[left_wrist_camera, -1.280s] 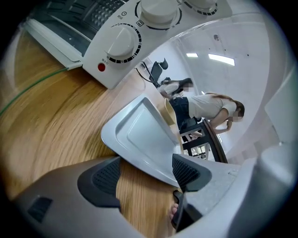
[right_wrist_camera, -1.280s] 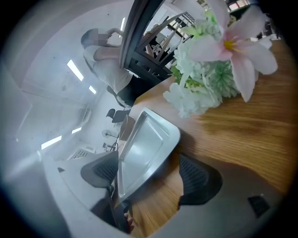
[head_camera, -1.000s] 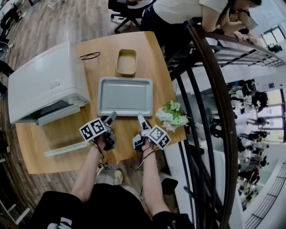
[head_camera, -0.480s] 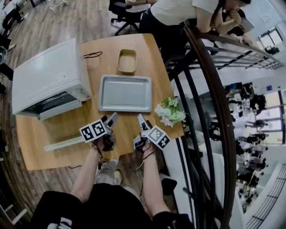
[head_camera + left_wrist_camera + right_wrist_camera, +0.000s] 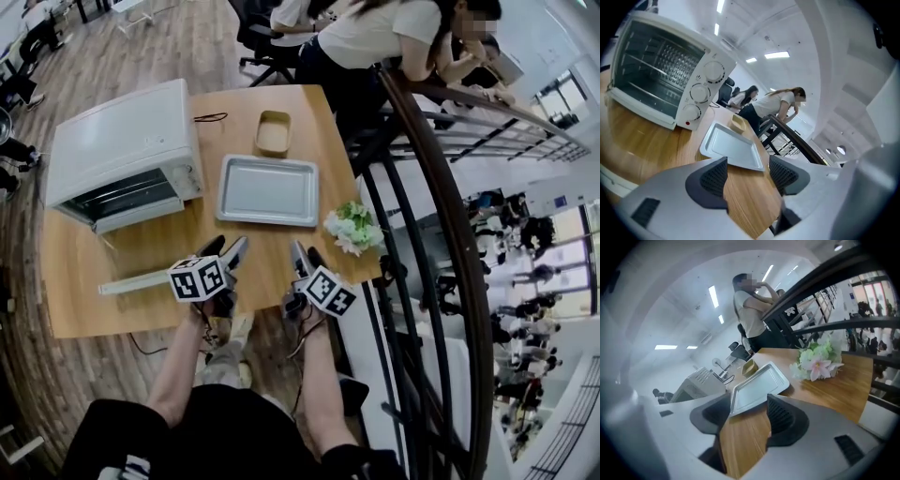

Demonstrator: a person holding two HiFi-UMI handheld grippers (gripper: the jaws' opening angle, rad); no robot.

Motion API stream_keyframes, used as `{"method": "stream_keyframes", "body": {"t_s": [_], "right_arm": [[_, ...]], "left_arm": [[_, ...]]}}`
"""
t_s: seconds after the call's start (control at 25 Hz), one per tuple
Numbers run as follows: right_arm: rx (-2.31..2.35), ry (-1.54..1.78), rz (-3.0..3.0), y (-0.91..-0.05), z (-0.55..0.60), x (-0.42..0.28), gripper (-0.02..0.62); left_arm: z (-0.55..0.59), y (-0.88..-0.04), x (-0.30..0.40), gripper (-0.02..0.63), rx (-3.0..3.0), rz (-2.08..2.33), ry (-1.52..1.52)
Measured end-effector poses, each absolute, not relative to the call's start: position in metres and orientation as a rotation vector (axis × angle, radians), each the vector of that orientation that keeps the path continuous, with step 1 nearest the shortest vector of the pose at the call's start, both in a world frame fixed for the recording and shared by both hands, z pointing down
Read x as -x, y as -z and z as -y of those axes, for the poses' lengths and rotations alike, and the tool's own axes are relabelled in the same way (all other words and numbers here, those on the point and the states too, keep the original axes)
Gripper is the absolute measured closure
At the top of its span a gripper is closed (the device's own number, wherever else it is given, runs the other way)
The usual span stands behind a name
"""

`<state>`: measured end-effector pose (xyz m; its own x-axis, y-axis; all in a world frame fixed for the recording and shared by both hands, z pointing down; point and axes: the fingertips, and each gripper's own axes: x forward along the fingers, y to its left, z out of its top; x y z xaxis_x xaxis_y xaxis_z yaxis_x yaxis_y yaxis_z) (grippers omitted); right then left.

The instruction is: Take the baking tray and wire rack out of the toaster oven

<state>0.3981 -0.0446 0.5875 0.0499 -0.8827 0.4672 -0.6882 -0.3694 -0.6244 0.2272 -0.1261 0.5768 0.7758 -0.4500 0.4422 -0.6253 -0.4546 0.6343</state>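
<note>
The grey baking tray (image 5: pixel 269 190) lies flat on the wooden table (image 5: pixel 103 300), right of the white toaster oven (image 5: pixel 122 141), whose door hangs open. In the left gripper view, wire rack bars (image 5: pixel 644 70) show inside the oven (image 5: pixel 696 91), with the tray (image 5: pixel 729 147) beyond my jaws. My left gripper (image 5: pixel 225 249) and right gripper (image 5: pixel 304 255) hover side by side over the table's near edge, short of the tray and apart from it. Both have just been closing a little and stay open with nothing between them. The right gripper (image 5: pixel 747 416) faces the tray (image 5: pixel 757 387); the left gripper (image 5: pixel 747 176) faces it too.
A small tan container (image 5: pixel 273 132) sits behind the tray. A bunch of pale flowers (image 5: pixel 352 228) lies at the table's right edge, next to a dark stair railing (image 5: pixel 441 216). A long pale strip (image 5: pixel 141 279) lies left of my left gripper. A person (image 5: pixel 375 37) leans on the railing.
Both grippers have lifted off the tray's near edge and drawn back toward me, rolling slightly. Their jaws have narrowed somewhat. The tray stays on the table.
</note>
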Motion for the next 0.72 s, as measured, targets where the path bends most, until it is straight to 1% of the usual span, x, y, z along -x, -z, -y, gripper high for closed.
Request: {"method": "stream_keyframes", "body": {"t_s": [0.28, 0.44, 0.72], "right_arm": [[2.204, 0.950, -1.863, -0.526, 0.030, -0.354, 0.381], [2.250, 0.777, -1.999, -0.503, 0.007, -0.309, 0.427], [2.249, 0.527, -2.154, -0.464, -0.022, -0.243, 0.480]], "left_arm": [[0.104, -0.526, -0.191, 0.383, -2.337, 0.897, -0.274], [0.075, -0.500, -0.158, 0.425, -2.441, 0.978, -0.279], [0.040, -0.464, -0.101, 0.484, -2.528, 1.082, -0.228]]}}
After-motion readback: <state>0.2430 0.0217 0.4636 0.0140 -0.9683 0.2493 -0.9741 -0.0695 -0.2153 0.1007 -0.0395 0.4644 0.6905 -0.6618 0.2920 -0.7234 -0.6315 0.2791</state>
